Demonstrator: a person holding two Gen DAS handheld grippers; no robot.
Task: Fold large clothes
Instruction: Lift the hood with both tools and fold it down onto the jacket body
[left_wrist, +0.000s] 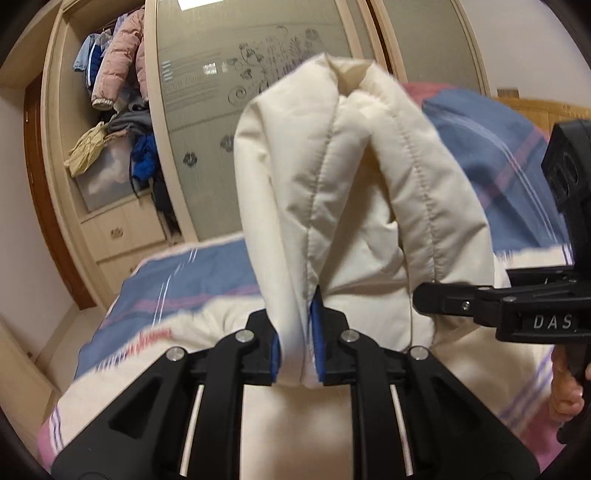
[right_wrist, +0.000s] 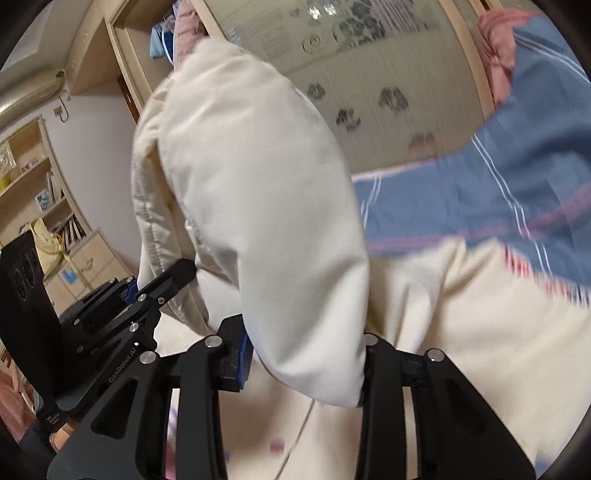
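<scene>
A: Where is the coat (left_wrist: 332, 192) right now?

B: Up in the air between both claws. The left claw (left_wrist: 299, 343) is clamped tight on a thin quilted edge, and the padded fabric rises straight ahead of its fingers. The rest of the coat sags below onto the bed (left_wrist: 184, 273).

A: And the right claw (right_wrist: 303, 354)?

B: Its jaws stand wider, with a thick bulge of the coat between them. The blue pad on one side sits against the cloth; the other pad is hidden behind the fold, so I judge it gripped, though loosely. The left claw shows just off to its left side, close by.

A: So what makes this step go well?

B: I think it's a carry-over fold. Keep both claws level with each other so the lifted edge stays straight, and keep the fabric taut between them without pulling it out of the wider right jaws. The padding is slippery and bulky; it may slide. Lay it down on the bed ahead, then let go.
</scene>
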